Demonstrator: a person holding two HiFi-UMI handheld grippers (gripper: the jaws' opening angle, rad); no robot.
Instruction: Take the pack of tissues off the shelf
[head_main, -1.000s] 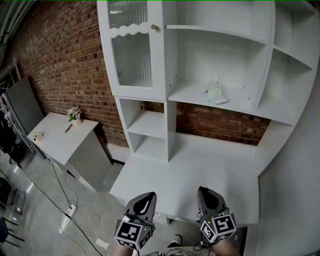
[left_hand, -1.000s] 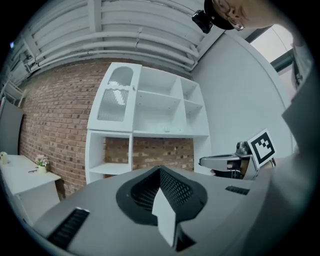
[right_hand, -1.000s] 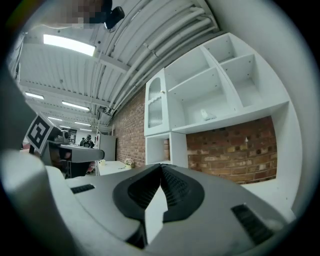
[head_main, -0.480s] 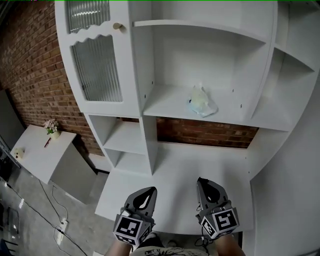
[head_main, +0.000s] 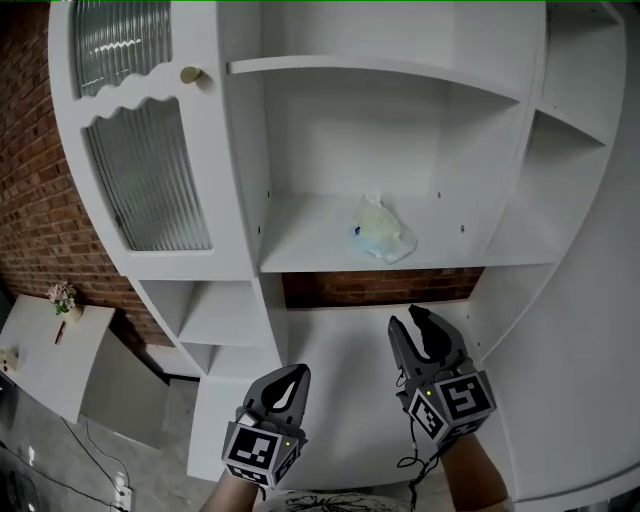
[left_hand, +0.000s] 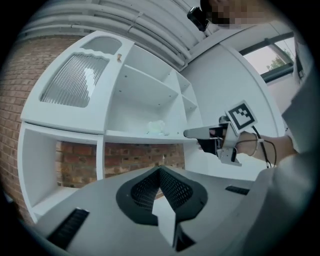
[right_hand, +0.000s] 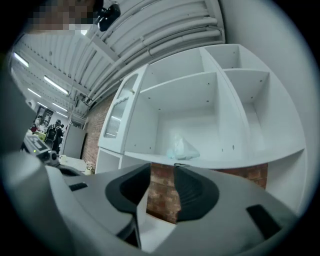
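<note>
The pack of tissues (head_main: 381, 229), a crumpled pale plastic pack, lies on the middle white shelf (head_main: 300, 250); it also shows in the left gripper view (left_hand: 157, 127) and the right gripper view (right_hand: 181, 148). My right gripper (head_main: 408, 320) is raised below and in front of the shelf, pointing up at the pack and well short of it. Its jaws are opening, with nothing between them (right_hand: 161, 170). My left gripper (head_main: 297, 372) hangs lower at the left, jaws shut and empty (left_hand: 160, 170).
A ribbed-glass cabinet door with a brass knob (head_main: 190, 75) stands left of the shelf. Side cubbies (head_main: 575, 170) flank it on the right. A white desk top (head_main: 340, 380) lies under the grippers, backed by brick (head_main: 380, 288). A small table with a flower pot (head_main: 62, 297) is far left.
The shelf unit has come nearer and larger in the head view. My right gripper has risen toward the shelf and its jaws have parted. The left gripper stays low.
</note>
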